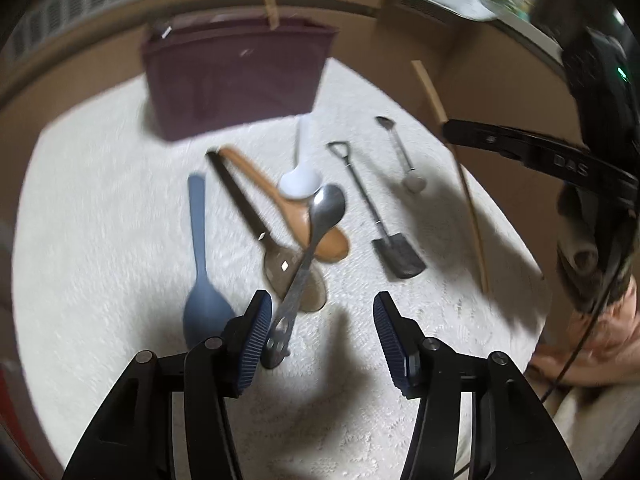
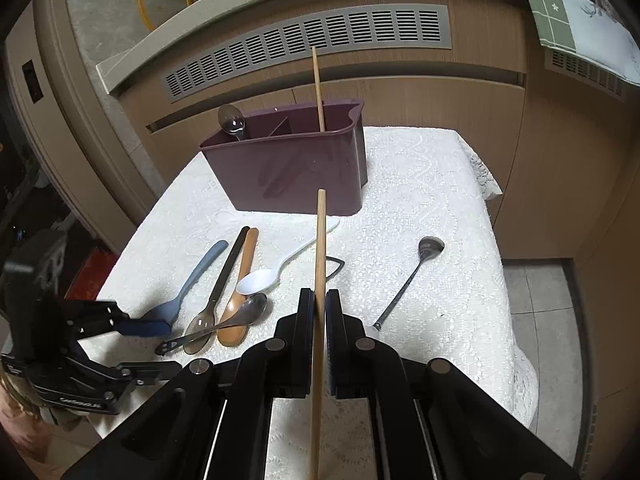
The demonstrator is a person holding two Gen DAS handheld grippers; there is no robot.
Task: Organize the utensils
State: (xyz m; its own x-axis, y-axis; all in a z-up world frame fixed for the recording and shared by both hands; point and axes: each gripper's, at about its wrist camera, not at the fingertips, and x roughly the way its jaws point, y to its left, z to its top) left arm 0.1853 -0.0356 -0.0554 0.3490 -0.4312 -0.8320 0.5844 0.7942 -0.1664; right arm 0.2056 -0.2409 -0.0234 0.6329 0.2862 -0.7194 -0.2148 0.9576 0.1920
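A: Gripping check, right gripper?
B: Clamped on a wooden chopstick; purple caddy lies ahead of its tips.
A: Left gripper?
B: Jaws apart, not pinching. Steel spoon handle sits between them, against the left pad, bowl beyond, over the brown spoon.

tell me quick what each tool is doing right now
left tool: open, steel spoon between its pads, touching only the left one, not clamped
right tool: closed on a chopstick
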